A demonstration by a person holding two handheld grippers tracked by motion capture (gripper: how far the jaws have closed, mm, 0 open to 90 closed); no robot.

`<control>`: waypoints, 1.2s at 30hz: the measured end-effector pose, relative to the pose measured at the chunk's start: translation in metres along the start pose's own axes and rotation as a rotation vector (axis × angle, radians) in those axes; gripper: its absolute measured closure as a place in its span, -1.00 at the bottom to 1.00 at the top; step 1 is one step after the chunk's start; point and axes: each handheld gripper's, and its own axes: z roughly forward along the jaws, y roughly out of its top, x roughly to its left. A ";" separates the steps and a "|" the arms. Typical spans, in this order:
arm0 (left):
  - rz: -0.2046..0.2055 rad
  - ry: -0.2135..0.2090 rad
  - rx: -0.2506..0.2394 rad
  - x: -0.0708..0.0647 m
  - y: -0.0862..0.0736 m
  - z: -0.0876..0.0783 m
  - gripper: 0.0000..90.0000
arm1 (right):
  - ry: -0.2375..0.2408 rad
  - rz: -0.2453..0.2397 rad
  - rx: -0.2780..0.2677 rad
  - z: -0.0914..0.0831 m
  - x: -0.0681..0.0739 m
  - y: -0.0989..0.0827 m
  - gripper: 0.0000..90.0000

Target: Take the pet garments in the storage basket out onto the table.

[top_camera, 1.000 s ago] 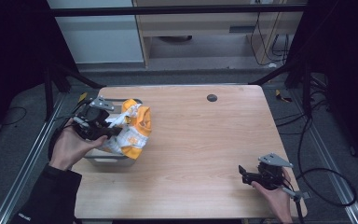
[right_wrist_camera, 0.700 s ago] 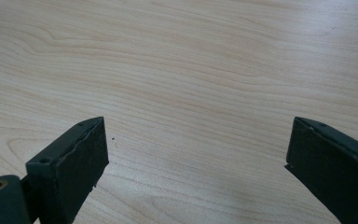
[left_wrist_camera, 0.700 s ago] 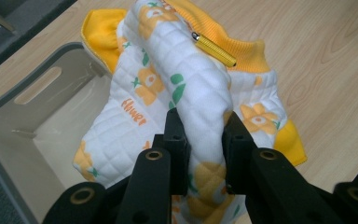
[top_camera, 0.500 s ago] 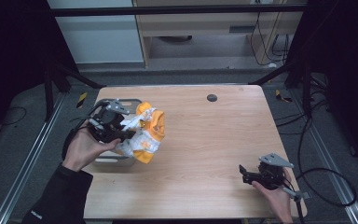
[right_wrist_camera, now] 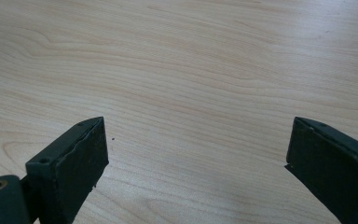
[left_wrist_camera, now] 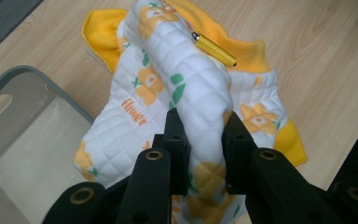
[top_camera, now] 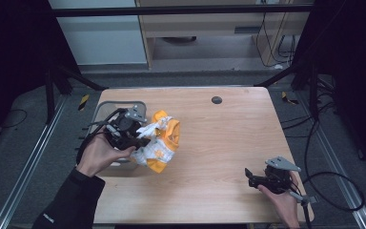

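Left gripper [left_wrist_camera: 199, 140] fingers clenched on a fold of the white-and-yellow quilted garment [left_wrist_camera: 186, 88], which bunches beyond the fingertips over the desk [top_camera: 219, 143], grey bin [left_wrist_camera: 23, 135] beside. Right gripper [right_wrist_camera: 196, 163] fingers spread wide, nothing between, bare desk beneath.

A small quilted garment [left_wrist_camera: 200, 88], white with orange flowers, green leaves and the word "flower", edged in yellow-orange ribbed trim, with a gold zip pull near its collar. It hangs bunched, a thick fold of it pinched and lifted above the wooden tabletop [top_camera: 228, 143], just beside the grey bin [left_wrist_camera: 32, 135]
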 end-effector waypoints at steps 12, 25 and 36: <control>0.048 -0.048 0.009 -0.015 0.013 0.026 0.67 | -0.006 0.000 -0.004 0.000 -0.002 0.000 -0.88; 0.090 -0.084 0.041 -0.024 0.018 0.047 0.67 | -0.006 -0.004 -0.001 0.001 -0.002 -0.001 -0.88; 0.106 -0.120 0.053 -0.034 0.019 0.065 0.67 | -0.010 -0.006 -0.002 0.001 -0.002 -0.001 -0.89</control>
